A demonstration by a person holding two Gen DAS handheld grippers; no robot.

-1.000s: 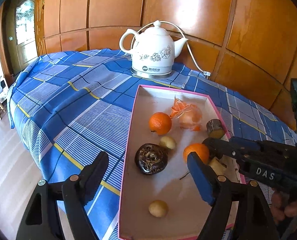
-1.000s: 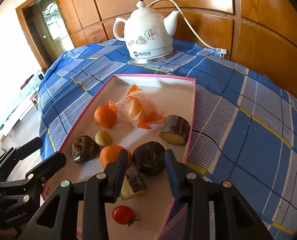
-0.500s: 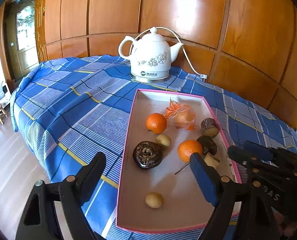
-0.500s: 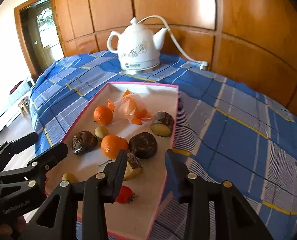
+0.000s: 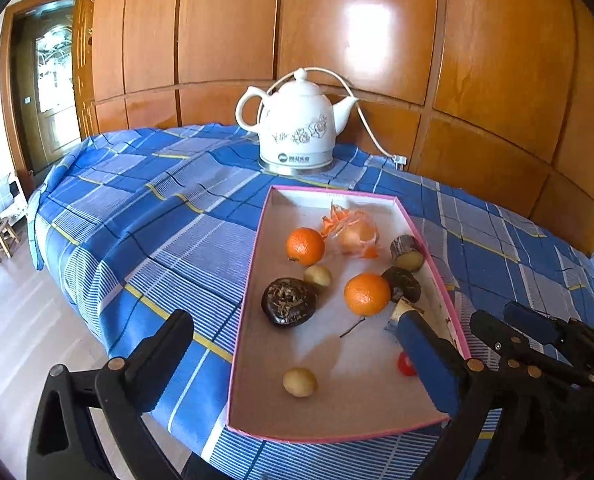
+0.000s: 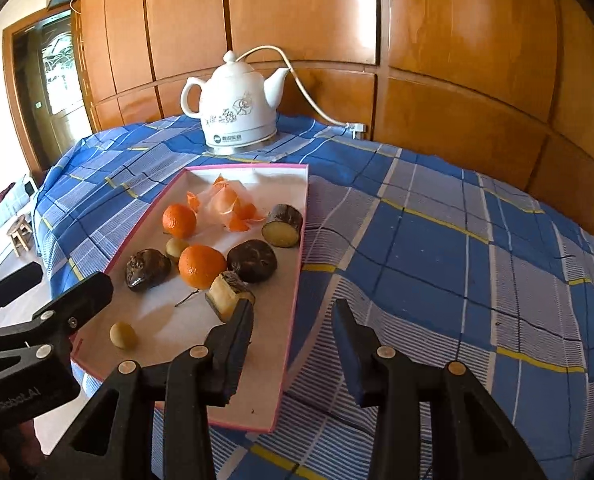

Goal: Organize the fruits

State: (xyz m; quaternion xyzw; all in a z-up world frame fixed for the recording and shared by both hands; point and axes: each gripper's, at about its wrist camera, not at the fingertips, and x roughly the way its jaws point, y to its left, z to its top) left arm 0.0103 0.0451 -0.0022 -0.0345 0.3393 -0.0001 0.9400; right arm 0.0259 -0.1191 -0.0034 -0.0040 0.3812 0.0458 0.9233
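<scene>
Orange fruit [image 6: 201, 265] beyond open right gripper [image 6: 293, 334].

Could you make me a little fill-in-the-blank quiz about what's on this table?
1. The fruit lies in a shallow box with a ___ rim.
2. The number of whole oranges in the box is ___.
3. Behind the box stands a white ___ with a flower pattern.
4. The left gripper and right gripper both hold ___.

Missing words: pink; two; kettle; nothing

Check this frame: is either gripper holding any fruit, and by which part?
Nothing is held. The left gripper and the right gripper are both open and empty, above the near end of the pink-edged tray.
</scene>
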